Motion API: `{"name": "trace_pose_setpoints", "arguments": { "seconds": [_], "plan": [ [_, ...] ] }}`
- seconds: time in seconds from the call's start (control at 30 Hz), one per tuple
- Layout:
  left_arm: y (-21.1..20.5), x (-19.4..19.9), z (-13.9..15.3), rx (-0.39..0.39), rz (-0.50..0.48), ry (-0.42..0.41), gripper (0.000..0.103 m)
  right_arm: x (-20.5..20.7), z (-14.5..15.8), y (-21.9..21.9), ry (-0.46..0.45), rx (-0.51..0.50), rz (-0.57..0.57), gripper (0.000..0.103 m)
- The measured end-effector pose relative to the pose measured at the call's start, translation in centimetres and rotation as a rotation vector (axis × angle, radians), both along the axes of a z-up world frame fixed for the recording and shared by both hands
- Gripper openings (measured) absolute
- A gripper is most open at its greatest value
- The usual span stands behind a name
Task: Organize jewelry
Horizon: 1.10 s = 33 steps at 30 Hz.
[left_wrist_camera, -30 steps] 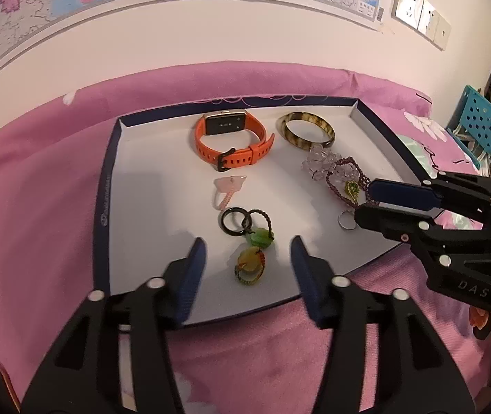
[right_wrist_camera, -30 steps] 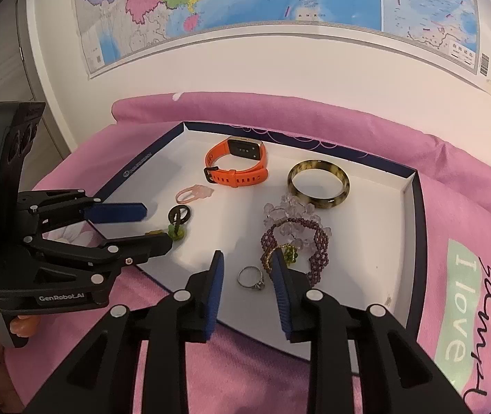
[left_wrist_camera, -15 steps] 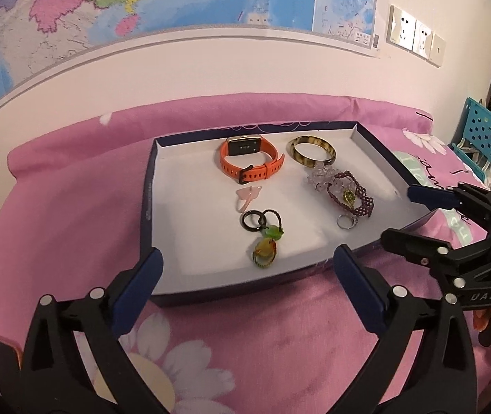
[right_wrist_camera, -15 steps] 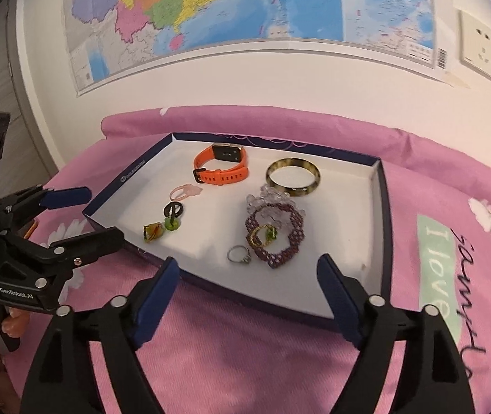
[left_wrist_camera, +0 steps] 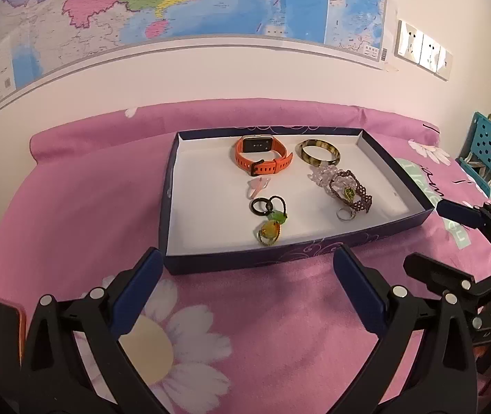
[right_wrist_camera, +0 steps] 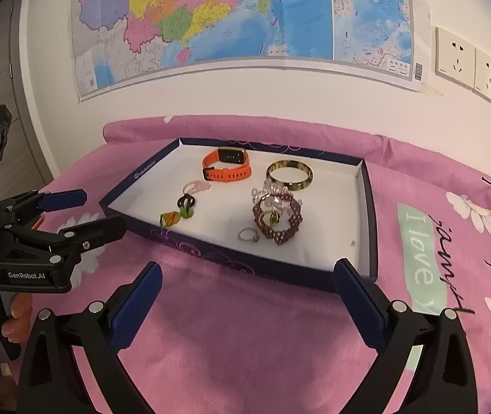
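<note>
Nearest to us, our left gripper [left_wrist_camera: 247,270] hangs over the pink flowered bedspread [left_wrist_camera: 73,214] with its blue-padded fingers spread wide and nothing between them. Our right gripper [right_wrist_camera: 247,286] hangs the same way, fingers wide apart and empty, just short of the tray's near wall. In the left wrist view the right gripper shows again at the far right, off the tray's right corner.

Past the fingers lies the tray [left_wrist_camera: 397,233], a shallow box with dark blue walls and a white floor, resting flat on the bedspread. All the jewelry sits inside it. Closest to the near wall are a yellow-orange ring [left_wrist_camera: 268,233] and, touching it, a green bead on a black ring [left_wrist_camera: 260,205]. To the right a small silver ring [left_wrist_camera: 344,214] lies just beside a dark purple beaded bracelet [left_wrist_camera: 357,193], which overlaps a cluster of clear crystal beads [left_wrist_camera: 325,174]. A pale pink ring [left_wrist_camera: 258,186] lies near the middle. At the back sit an orange watch [left_wrist_camera: 262,158] with a black buckle, strap closed in a loop, and beside it a mottled brown bangle [left_wrist_camera: 318,151].

Behind the bed, a coloured map [right_wrist_camera: 238,13] hangs on the white wall, with sockets [right_wrist_camera: 466,60] to its right.
</note>
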<state>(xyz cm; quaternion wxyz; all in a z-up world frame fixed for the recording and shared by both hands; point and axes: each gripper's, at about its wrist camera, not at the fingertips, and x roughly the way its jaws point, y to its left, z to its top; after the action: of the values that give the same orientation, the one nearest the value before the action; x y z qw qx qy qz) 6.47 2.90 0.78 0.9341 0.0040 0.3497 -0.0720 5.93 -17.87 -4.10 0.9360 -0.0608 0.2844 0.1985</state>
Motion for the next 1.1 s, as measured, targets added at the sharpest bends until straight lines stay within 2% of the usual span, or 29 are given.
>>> {"name": "trace_pose_setpoints", "arguments": {
  "seconds": [0.3,0.67,1.1],
  "plan": [
    [0.1,-0.9,-0.2,-0.005,0.024,-0.001,0.097,-0.8,-0.1,-0.3,-0.017,0.025,-0.019,0.096],
    [-0.4,-1.4,-0.5,0.028,0.034,0.001,0.097,-1.2,-0.8,-0.2,0.011,0.046,-0.006,0.096],
    [-0.4,-1.6,-0.9,0.024,0.036,0.012,0.097,-1.3,-1.0,0.1,0.023,0.05,-0.002,0.096]
  ]
}}
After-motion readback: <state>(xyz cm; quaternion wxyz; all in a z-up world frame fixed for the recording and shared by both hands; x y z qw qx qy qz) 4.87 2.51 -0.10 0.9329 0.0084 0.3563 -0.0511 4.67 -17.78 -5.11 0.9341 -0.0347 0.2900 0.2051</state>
